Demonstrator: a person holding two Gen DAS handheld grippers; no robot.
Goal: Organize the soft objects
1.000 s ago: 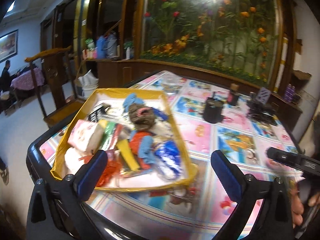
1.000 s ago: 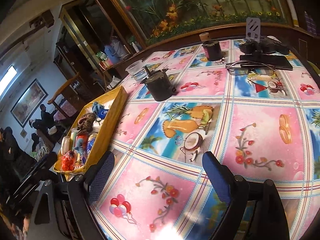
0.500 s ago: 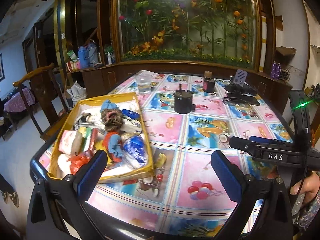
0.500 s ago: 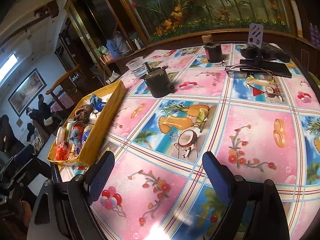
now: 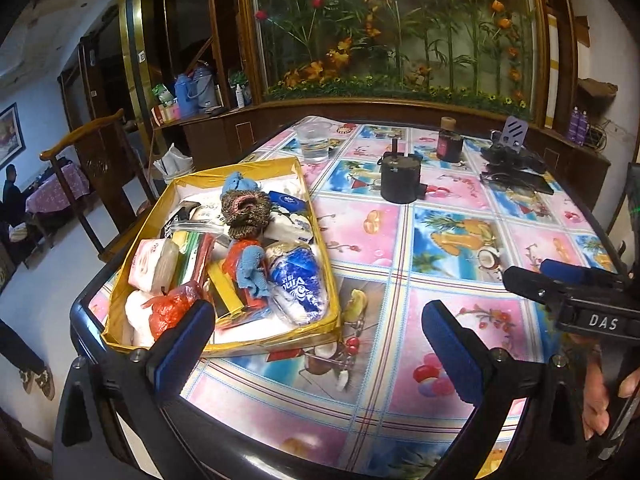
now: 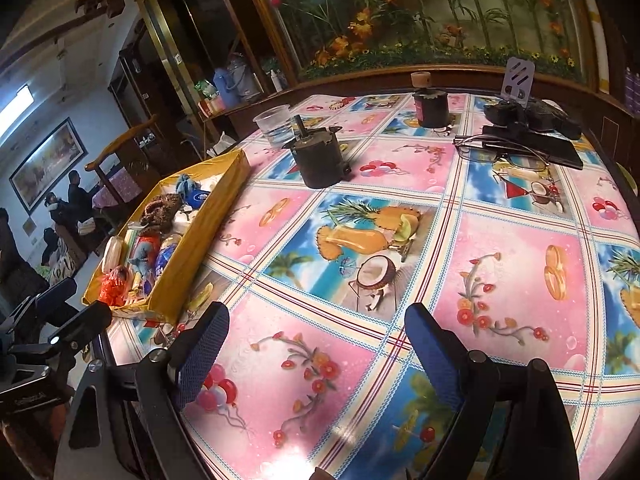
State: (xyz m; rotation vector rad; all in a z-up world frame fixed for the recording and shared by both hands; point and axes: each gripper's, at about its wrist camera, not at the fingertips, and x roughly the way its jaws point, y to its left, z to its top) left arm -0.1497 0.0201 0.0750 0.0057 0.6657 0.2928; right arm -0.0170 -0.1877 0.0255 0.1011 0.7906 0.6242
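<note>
Round table under a glossy pink-and-blue fruit-print cloth (image 6: pixel 500 264), shallow yellow cardboard tray (image 5: pixel 320 268) at its left edge heaped with soft packets and knitted toys (image 5: pixel 248 264), my left gripper (image 5: pixel 316 344) and right gripper (image 6: pixel 316 344) both gaping, nothing between them

White capitals "DAS" stand on the black body of the right gripper (image 5: pixel 576 280), seen in the left wrist view to the right of the left jaws and just beyond their tips. Inside the yellow box (image 5: pixel 168 200), ahead of the left-hand jaw, a blue and white tissue pack (image 5: pixel 298 280) bears white lettering that looks like "Vinda", with smaller characters too small to read. The pink pack (image 5: pixel 154 266) beside it carries print that is too blurred to make out.
</note>
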